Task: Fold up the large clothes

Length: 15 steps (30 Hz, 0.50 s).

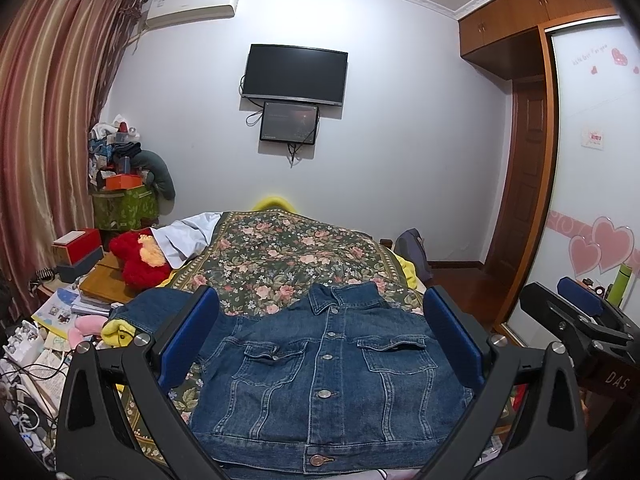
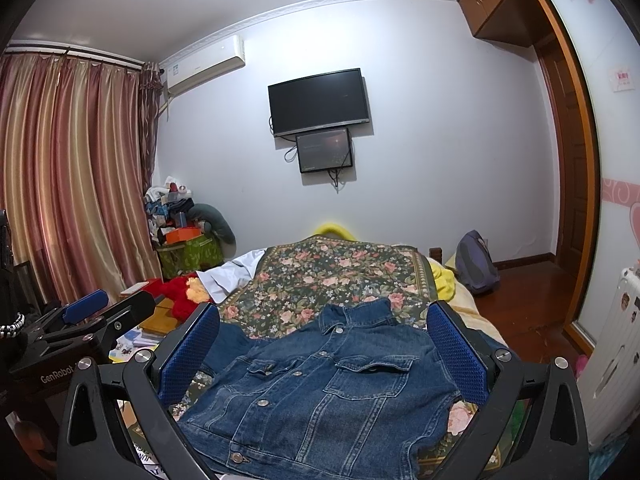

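Observation:
A blue denim jacket (image 1: 324, 380) lies front up and buttoned on the floral bedspread (image 1: 280, 256), its collar pointing toward the far wall. One sleeve (image 1: 136, 312) reaches out to the left. My left gripper (image 1: 320, 336) hovers above the jacket's near hem, open wide, with nothing between its blue pads (image 1: 188, 336). The right gripper (image 1: 580, 312) shows at the right edge of that view. In the right wrist view the jacket (image 2: 320, 392) lies slightly askew, and my right gripper (image 2: 324, 352) is open above it, empty. The left gripper (image 2: 100, 312) sits beside it at the left.
A red plush toy (image 1: 136, 256) and a white cloth (image 1: 188, 236) lie on the bed's left side. Books, boxes and cables crowd the low table (image 1: 52, 320) to the left. A backpack (image 2: 476, 264) rests on the wooden floor at the right, near the wardrobe door (image 1: 592, 160).

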Motion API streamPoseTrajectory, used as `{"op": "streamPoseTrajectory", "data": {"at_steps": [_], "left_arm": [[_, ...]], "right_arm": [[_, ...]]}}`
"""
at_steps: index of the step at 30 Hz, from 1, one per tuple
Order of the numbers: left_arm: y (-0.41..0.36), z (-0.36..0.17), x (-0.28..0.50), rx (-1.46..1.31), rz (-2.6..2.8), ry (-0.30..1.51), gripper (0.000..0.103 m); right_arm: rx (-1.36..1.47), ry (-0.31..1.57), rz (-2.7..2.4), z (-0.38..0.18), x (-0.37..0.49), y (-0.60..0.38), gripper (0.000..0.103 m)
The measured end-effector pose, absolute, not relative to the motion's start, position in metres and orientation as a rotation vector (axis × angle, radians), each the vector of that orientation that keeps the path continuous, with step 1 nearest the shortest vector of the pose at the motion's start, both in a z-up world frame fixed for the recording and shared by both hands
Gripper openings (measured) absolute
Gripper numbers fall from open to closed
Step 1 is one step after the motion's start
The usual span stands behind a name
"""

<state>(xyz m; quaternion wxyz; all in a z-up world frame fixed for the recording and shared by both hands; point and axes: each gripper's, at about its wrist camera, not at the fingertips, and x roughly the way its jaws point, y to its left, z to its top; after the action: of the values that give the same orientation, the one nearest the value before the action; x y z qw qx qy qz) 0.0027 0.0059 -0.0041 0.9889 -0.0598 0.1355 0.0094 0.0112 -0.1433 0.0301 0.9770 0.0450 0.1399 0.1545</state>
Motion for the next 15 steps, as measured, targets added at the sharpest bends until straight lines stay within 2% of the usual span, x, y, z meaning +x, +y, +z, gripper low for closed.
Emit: {"op": "streamPoseTrajectory", "data": {"at_steps": [15], "left_arm": [[0.022,-0.014,0.026,-0.118,0.056,0.307,0.103]], "right_arm": [[0.087,0.33,0.315,0.029,0.033,-0.133,0.103]]}}
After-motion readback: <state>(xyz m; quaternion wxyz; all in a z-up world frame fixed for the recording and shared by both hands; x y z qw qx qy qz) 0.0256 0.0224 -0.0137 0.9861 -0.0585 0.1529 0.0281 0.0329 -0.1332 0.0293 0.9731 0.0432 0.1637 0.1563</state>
